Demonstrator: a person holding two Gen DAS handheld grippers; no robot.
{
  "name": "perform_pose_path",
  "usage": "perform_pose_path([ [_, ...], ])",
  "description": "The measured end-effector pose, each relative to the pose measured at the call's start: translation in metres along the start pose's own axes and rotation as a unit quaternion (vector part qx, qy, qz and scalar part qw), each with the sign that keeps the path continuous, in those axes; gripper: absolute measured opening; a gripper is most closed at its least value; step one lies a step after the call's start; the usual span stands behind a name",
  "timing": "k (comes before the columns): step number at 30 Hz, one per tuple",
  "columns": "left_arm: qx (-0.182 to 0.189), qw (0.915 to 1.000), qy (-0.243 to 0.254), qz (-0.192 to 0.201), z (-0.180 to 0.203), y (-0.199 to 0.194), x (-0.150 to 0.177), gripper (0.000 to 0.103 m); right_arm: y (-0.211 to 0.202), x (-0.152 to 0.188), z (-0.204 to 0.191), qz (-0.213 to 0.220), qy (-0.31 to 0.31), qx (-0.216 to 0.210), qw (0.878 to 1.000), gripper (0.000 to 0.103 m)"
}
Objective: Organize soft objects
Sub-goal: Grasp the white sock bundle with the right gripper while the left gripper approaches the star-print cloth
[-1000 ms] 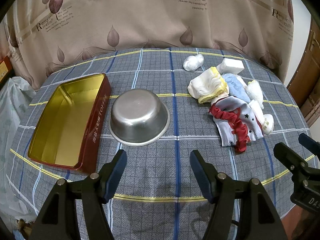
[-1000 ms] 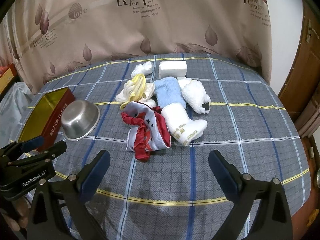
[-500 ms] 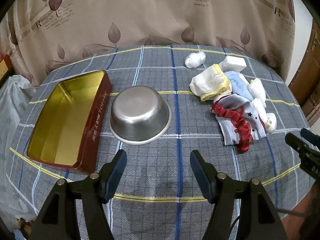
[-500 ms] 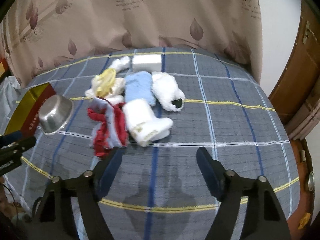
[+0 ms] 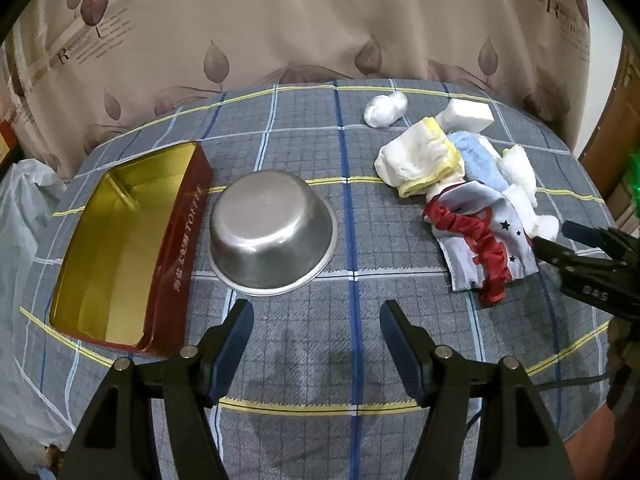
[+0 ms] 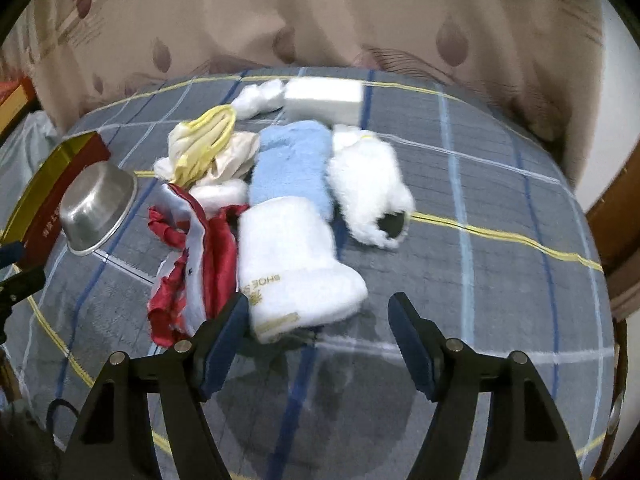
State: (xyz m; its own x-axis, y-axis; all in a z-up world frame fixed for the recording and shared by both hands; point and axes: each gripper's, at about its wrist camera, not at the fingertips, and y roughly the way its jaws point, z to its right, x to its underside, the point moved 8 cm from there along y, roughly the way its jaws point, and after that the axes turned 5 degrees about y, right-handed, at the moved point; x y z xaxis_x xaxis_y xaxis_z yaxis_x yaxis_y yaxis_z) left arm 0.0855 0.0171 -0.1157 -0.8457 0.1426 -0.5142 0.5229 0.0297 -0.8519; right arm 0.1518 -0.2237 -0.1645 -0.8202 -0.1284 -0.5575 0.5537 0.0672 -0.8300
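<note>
Hovering low over the plaid tablecloth (image 6: 500,264), the right gripper (image 6: 316,312) has its jaws parted, nothing pinched, the near end of the white plush boot (image 6: 292,264) just beyond its fingertips. Left of that boot lies the red and white star-print cloth (image 6: 192,264); behind the boot sit the light blue towel (image 6: 292,160), a fluffy white slipper (image 6: 368,188), a cream and yellow cloth (image 6: 204,148) and a white sponge block (image 6: 324,100). Further left of the boot stands the upturned steel bowl (image 5: 272,232), with the open toffee tin (image 5: 120,248) beside it. The left gripper (image 5: 316,328) hangs open over bare cloth in front of the bowl.
</note>
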Motion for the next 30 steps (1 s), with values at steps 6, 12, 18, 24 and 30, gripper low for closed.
perform_pose_path([
  [6,-0.001,0.9999,0.012,-0.005,0.006,0.004,-0.008,0.067,0.029,-0.002,-0.008,-0.021,-0.015,-0.013,1.000,0.060],
  [12,0.011,0.9994,0.032,-0.008,0.024,0.008,-0.020,0.067,0.033,-0.003,-0.010,-0.012,-0.003,-0.037,0.999,0.040],
  [18,0.050,0.9970,0.059,-0.010,0.058,0.012,-0.031,0.067,0.022,0.007,0.009,-0.003,0.028,-0.034,0.999,0.031],
  [24,0.095,0.9905,0.093,-0.034,0.104,0.025,-0.038,0.068,0.007,0.020,0.065,0.014,0.076,0.028,0.997,0.031],
  [30,0.109,0.9865,0.117,-0.034,0.142,0.033,-0.049,0.077,0.004,0.026,0.117,0.037,0.130,0.059,0.989,0.031],
])
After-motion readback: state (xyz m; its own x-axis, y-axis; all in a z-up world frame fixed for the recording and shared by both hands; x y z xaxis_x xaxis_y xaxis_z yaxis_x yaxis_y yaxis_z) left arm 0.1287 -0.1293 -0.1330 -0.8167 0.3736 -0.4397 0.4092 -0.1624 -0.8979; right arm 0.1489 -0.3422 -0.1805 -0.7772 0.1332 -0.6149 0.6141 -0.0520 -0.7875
